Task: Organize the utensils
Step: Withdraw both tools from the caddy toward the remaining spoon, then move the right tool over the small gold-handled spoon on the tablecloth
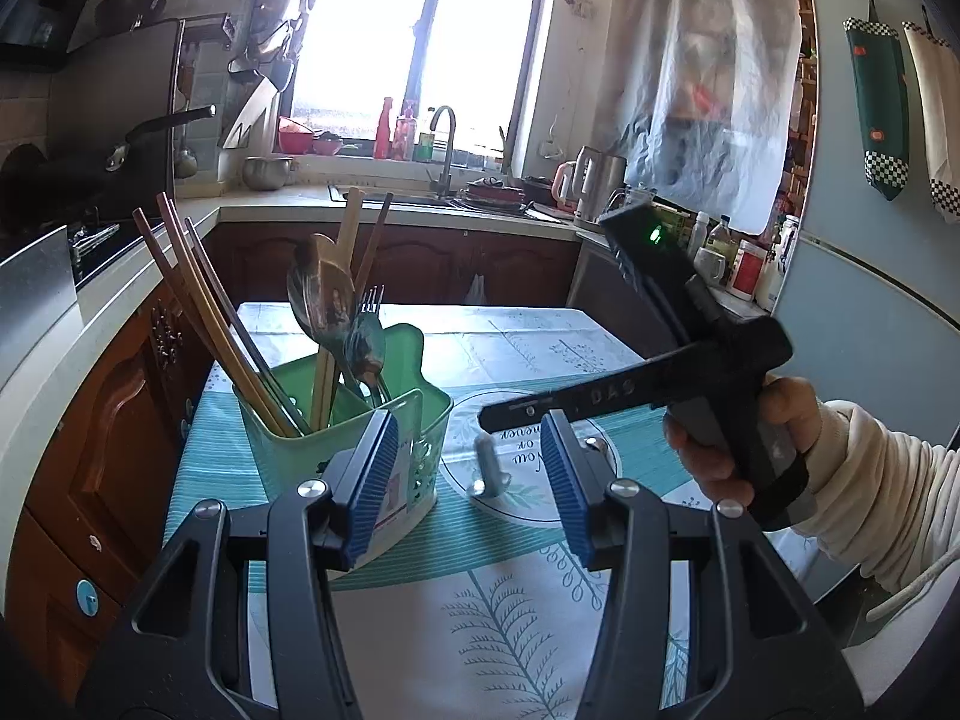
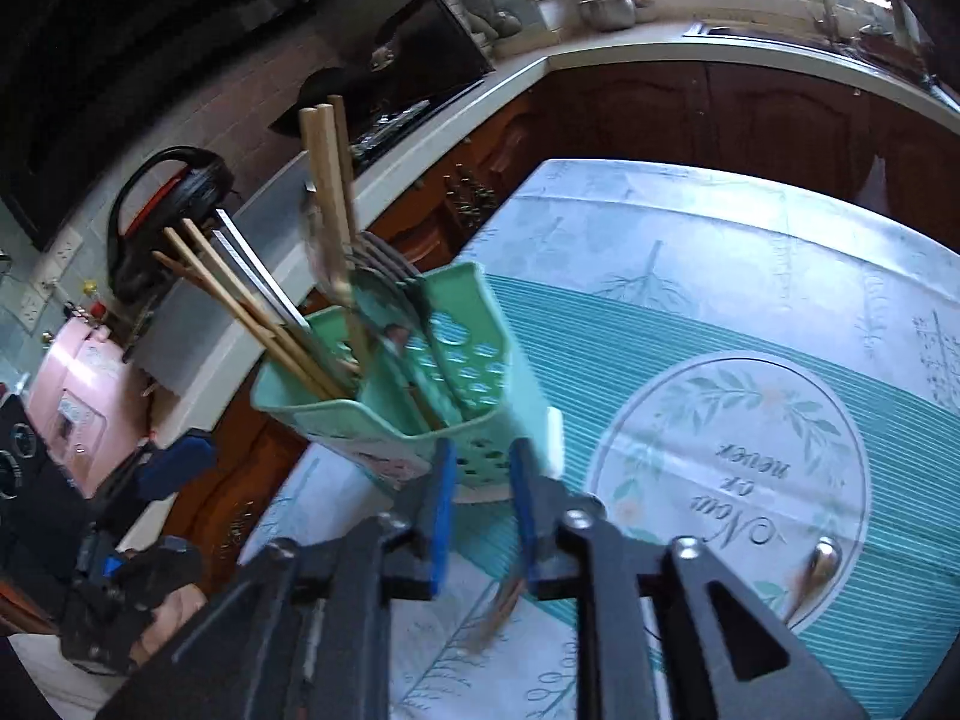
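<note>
I hold the left gripper (image 1: 474,450) with its jaws apart and empty, one pad against the green utensil holder (image 1: 360,420). My right gripper (image 2: 480,504) also stands apart, holding nothing. One metal utensil (image 2: 816,570) lies loose on the surface (image 2: 690,252). Risk: a careless reach could tip the crowded holder, spilling chopsticks (image 1: 198,312), spoons and fork. The surface carries a teal patterned cloth; kitchen counters, sink and window lie beyond.

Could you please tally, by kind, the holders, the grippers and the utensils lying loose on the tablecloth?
Green holder: 1
Grippers: 2 (left gripper, right gripper)
Loose metal utensil on the tablecloth: 1
Total: 4
A blurred wooden shape below the right gripper cannot be identified and is not counted.
</note>
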Tool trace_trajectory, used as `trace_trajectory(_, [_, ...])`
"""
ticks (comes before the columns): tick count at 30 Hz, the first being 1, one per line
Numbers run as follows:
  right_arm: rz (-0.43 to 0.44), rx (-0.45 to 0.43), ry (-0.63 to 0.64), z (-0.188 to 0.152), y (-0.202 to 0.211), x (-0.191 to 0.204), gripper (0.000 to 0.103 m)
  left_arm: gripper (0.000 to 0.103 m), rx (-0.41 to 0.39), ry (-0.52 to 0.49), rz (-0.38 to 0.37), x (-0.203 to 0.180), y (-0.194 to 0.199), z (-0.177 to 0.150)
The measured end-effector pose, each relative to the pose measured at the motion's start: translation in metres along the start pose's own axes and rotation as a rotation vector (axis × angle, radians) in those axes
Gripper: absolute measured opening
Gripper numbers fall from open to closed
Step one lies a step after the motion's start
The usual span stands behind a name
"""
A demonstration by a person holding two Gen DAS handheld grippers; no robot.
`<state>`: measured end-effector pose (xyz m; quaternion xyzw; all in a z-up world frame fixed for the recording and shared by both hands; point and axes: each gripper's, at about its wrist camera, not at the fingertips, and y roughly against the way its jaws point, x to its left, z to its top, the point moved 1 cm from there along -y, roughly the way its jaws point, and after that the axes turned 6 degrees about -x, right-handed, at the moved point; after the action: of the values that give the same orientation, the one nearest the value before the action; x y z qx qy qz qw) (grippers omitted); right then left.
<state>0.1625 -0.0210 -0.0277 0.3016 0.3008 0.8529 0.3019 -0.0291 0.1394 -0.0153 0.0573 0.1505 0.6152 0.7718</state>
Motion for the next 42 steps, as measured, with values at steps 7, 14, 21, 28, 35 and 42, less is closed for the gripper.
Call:
trace_trajectory(7, [-0.149, 0.112, -0.008, -0.012, -0.022, -0.021, 0.026, 0.047, 0.009, 0.012, 0.002, 0.005, -0.003, -0.003])
trace_trajectory(14, [-0.150, 0.197, -0.219, -0.026, -0.043, -0.060, 0.026, 0.047, 0.027, 0.013, -0.008, 0.003, -0.009, -0.008])
trace_trajectory(21, [-0.135, 0.232, -0.268, -0.029, -0.061, -0.065, 0.026, 0.047, 0.058, 0.020, -0.012, 0.004, -0.021, -0.014])
trace_trajectory(28, [-0.102, 0.214, -0.275, -0.034, -0.076, -0.059, 0.025, 0.047, 0.088, 0.036, -0.009, 0.005, -0.036, -0.022])
trace_trajectory(35, [-0.164, 0.084, -0.188, -0.032, -0.045, -0.045, 0.002, 0.047, 0.089, 0.039, 0.010, 0.009, -0.040, -0.027])
trace_trajectory(42, [-0.329, -0.260, 0.154, -0.008, 0.042, 0.024, 0.002, 0.047, 0.081, 0.077, 0.017, 0.014, -0.042, -0.030])
